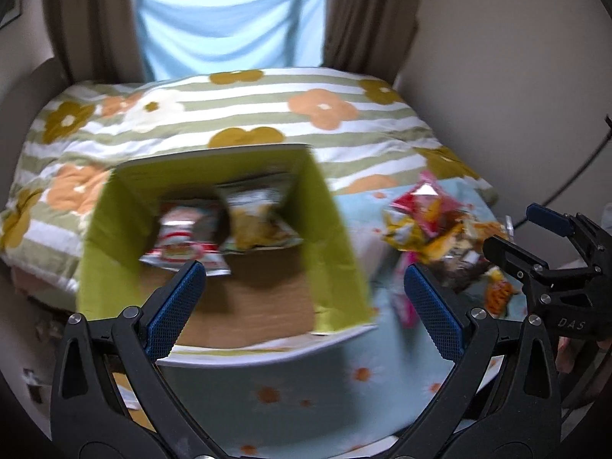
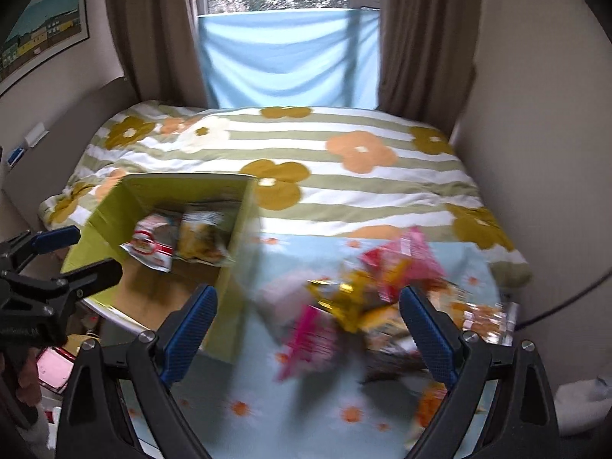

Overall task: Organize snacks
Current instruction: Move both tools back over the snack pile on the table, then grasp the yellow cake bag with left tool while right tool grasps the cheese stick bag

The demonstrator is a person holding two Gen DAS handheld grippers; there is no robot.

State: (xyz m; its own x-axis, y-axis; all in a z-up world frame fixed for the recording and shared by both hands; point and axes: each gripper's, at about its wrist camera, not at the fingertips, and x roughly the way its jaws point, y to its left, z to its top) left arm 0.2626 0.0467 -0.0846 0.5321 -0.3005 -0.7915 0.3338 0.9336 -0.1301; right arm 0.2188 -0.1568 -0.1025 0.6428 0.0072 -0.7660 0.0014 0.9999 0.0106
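left hand-held gripper [image 1: 306, 298] wide open, empty, over box [image 1: 336, 237] to steady it | right hand-held gripper [image 2: 310, 329] wide open, empty, lined up on snack pile [image 2: 367, 290] | two packets [image 1: 225, 225] boxed

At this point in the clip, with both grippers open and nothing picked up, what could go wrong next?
1. The snack pile is a loose, overlapping heap, so the open right gripper may snag several packets or slip off crinkly foil.
2. The green box sits close beside the pile; a sweep toward it could knock its wall.
3. Two packets already lean inside the box, so the open left gripper could crush them when adding more.
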